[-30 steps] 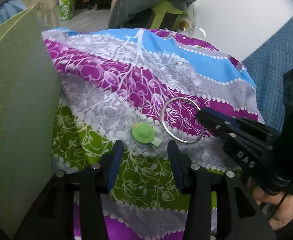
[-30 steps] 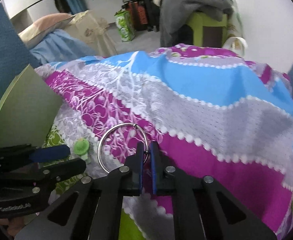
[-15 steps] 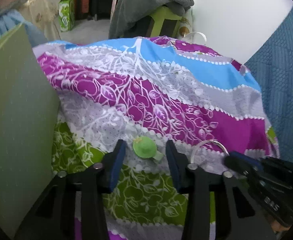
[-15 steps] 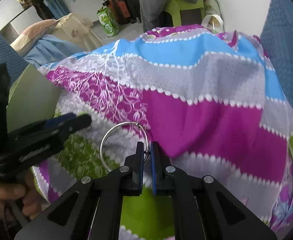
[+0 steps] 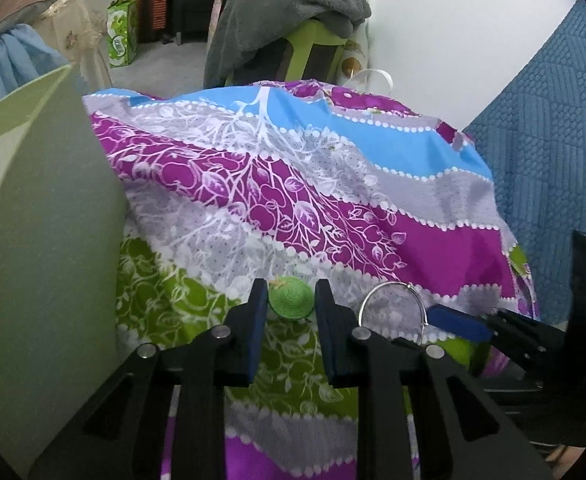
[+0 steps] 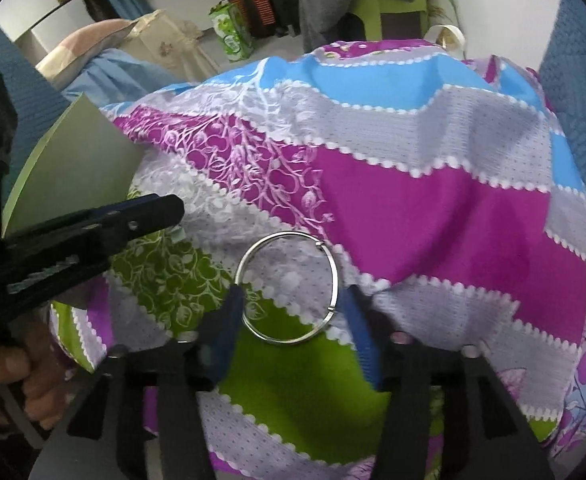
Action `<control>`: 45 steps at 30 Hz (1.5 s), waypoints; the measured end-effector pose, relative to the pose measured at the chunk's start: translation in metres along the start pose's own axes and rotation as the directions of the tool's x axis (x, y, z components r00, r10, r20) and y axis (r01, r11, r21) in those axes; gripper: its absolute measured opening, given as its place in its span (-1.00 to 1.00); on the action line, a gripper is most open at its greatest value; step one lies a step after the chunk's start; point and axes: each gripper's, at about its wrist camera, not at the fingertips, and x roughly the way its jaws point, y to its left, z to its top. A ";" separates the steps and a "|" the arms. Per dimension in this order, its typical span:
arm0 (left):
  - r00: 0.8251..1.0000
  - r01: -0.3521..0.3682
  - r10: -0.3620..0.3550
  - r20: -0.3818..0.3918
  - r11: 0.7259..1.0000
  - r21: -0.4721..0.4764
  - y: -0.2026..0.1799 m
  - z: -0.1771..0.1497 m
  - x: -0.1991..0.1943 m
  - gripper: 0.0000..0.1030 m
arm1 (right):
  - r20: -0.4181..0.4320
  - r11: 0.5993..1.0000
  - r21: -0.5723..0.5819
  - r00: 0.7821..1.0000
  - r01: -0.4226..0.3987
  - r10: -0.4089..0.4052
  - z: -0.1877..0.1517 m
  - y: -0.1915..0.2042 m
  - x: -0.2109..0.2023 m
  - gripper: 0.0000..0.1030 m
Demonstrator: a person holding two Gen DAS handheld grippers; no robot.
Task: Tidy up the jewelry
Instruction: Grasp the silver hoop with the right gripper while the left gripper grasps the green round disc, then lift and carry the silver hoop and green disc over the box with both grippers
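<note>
- The bangle point(image 6: 289, 288), a thin silver ring with a small catch on its rim, lies flat on the patterned cloth point(image 6: 433, 208), on a grey dotted band where it meets a green patch, toward the near edge of the cloth.
- The right gripper point(image 6: 291, 320) has its jaws spread wide, one blue pad at each side of the bangle; neither pad grips it. Judgement: the bangle is set down here, free of the gripper.
- The left gripper point(image 5: 291, 306) has its jaws apart with a small green crocheted hat-shaped piece point(image 5: 291, 301) between the pads. The pads stand close at each side, but contact cannot be confirmed. Judgement: this piece is next to be picked up.
- In the left wrist view the bangle sits just beside the green piece, to its right; they are apart. Judgement: the pieces are being gathered near one another along the near edge.
- A plain pale green board point(image 5: 41, 216) stands along the left edge of the cloth; its purpose cannot be told.
- Writing: none is legible on the grippers or jewelry. A green printed bag point(image 5: 123, 38) on the floor beyond carries markings too small to read.
</note>
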 end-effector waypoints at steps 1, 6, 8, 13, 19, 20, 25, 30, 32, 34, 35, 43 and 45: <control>1.000 -0.001 0.001 -0.001 1.000 -0.001 0.001 -0.001 -0.002 -0.52 | -0.003 1.000 -0.012 1.000 0.003 -0.003 0.001 0.003 0.002 0.07; 1.000 0.007 -0.007 0.008 1.000 -0.013 0.003 -0.005 -0.012 -0.52 | -0.013 0.993 -0.095 0.998 0.067 -0.069 -0.002 0.018 0.013 0.34; 1.000 0.011 -0.011 0.012 1.000 -0.013 0.003 -0.006 -0.015 -0.52 | -0.013 0.989 -0.118 0.996 0.086 -0.088 -0.002 0.023 0.016 0.41; 1.000 0.018 -0.018 0.019 1.000 -0.008 0.002 -0.010 -0.023 -0.52 | 0.016 0.981 -0.131 0.989 0.146 -0.145 -0.008 0.025 0.017 0.21; 0.999 0.029 -0.029 0.023 1.000 -0.012 0.002 -0.014 -0.034 -0.52 | 0.016 0.991 -0.027 0.992 0.128 -0.128 -0.003 0.015 0.009 0.19; 0.999 0.034 -0.033 0.021 0.999 -0.017 0.003 -0.014 -0.036 -0.52 | 0.022 0.992 -0.014 0.992 0.124 -0.124 -0.001 0.014 0.006 0.19; 0.999 0.052 -0.052 0.016 0.998 -0.025 0.006 -0.016 -0.046 -0.52 | 0.042 0.991 0.042 0.991 0.126 -0.128 0.000 0.016 -0.017 0.19; 0.998 0.065 -0.064 0.020 0.998 -0.022 0.006 -0.020 -0.059 -0.52 | 0.078 0.988 0.071 0.987 0.136 -0.141 -0.004 0.027 -0.040 0.19; 0.997 0.074 -0.073 0.023 0.997 -0.027 0.006 -0.020 -0.068 -0.52 | 0.091 0.987 0.083 0.986 0.135 -0.142 -0.007 0.029 -0.049 0.19; 0.997 0.073 -0.073 0.025 0.997 -0.020 0.006 -0.018 -0.077 -0.52 | 0.100 0.987 0.099 0.985 0.128 -0.138 -0.009 0.030 -0.058 0.19; 0.997 0.074 -0.073 0.026 0.997 -0.016 0.005 -0.016 -0.083 -0.52 | 0.106 0.986 0.112 0.985 0.126 -0.138 -0.009 0.031 -0.064 0.19; 0.993 0.092 -0.093 0.072 0.996 0.016 0.003 0.014 -0.150 -0.52 | 0.169 0.977 0.174 0.973 0.127 -0.156 0.003 0.047 -0.130 0.19; 0.991 0.090 -0.093 0.093 0.995 0.029 0.003 0.022 -0.168 -0.52 | 0.199 0.976 0.179 0.967 0.124 -0.159 0.010 0.055 -0.152 0.19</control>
